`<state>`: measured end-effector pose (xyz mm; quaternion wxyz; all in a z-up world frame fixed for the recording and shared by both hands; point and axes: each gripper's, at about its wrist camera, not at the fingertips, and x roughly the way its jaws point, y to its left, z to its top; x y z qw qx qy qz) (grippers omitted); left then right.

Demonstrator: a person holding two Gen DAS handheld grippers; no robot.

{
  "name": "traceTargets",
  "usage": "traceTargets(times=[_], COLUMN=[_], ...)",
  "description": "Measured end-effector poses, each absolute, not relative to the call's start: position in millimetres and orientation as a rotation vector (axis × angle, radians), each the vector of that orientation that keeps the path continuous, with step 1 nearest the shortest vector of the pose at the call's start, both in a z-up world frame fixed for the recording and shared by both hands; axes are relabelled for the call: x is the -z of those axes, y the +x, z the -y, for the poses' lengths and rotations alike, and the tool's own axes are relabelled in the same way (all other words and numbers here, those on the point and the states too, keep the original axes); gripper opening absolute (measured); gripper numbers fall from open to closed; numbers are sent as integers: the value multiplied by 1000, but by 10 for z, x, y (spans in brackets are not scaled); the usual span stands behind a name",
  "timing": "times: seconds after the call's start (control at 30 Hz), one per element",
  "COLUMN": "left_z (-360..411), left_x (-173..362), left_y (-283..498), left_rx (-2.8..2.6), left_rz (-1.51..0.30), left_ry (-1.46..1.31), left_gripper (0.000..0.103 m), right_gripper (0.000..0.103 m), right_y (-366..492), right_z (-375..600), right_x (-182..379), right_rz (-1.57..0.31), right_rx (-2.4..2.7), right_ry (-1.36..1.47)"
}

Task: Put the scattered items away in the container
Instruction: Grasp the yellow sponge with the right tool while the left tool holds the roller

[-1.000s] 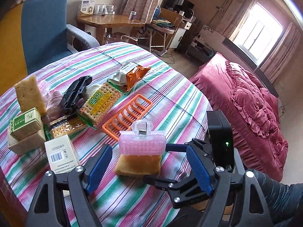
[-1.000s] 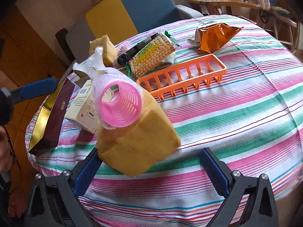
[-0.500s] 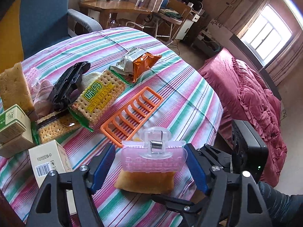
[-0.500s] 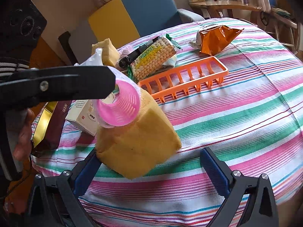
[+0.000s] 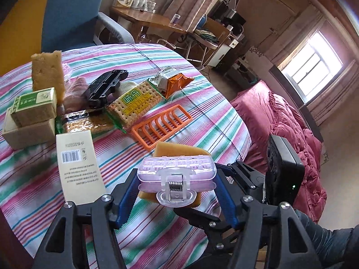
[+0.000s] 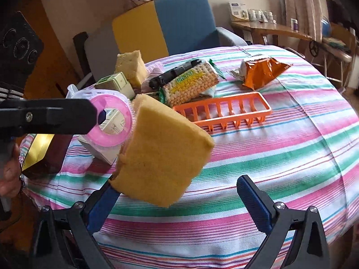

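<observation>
Above the table's near edge, in the left wrist view, the left gripper [image 5: 177, 192] holds the pink roller clip [image 5: 177, 172], which is clamped on a yellow sponge [image 5: 179, 150]. In the right wrist view, the right gripper's [image 6: 179, 201] fingers stand wide; the sponge [image 6: 161, 157] touches only one. A tug could tear the sponge loose.

A lived-in bedroom at home: beyond the left fingers a bed with a ruffled pink bedspread [image 5: 289, 132] sits under a curtained window [image 5: 311, 67], a blue armchair [image 6: 186, 22] behind the striped tablecloth [image 6: 280, 152], snack packets strewn ahead.
</observation>
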<state>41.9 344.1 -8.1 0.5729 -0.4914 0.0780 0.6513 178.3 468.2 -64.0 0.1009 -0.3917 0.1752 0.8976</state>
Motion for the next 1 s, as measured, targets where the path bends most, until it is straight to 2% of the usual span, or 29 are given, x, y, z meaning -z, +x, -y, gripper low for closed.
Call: traceTargets(times=[0.3,0.53,0.73,0.83,0.97,1.0], left_z=[-2722,-2599,-2608,-2562,-2452,-2421], left_x=[479,608,606,629,709,732], left_y=[494,611,720,702,620,598], left_rx=[-1588,-1621,-1644,-1651,-1680,-1691], left_rz=[-105,-131,-189,-179,-164,-161], left_ry=[-1248,-1244,-1193,-1192,-1223,-1232], left_gripper=[65,66,66,66,65,65], right_gripper=[103,103,103,103,102,95], right_y=[1850,1899,1566,1379,1277,1291], right_z=[-4515,-4552,-4267,-4151,-4045,-4058], right_x=[685,443,316,429,619,644], right_rz=[-582,-831,-799,-829,-774,-789], right_rx=[-2691,-2736,-2770,-2751,-2686,-2683], right_ry=[-1348,-1228,-1256,-1321,-1419,-1407])
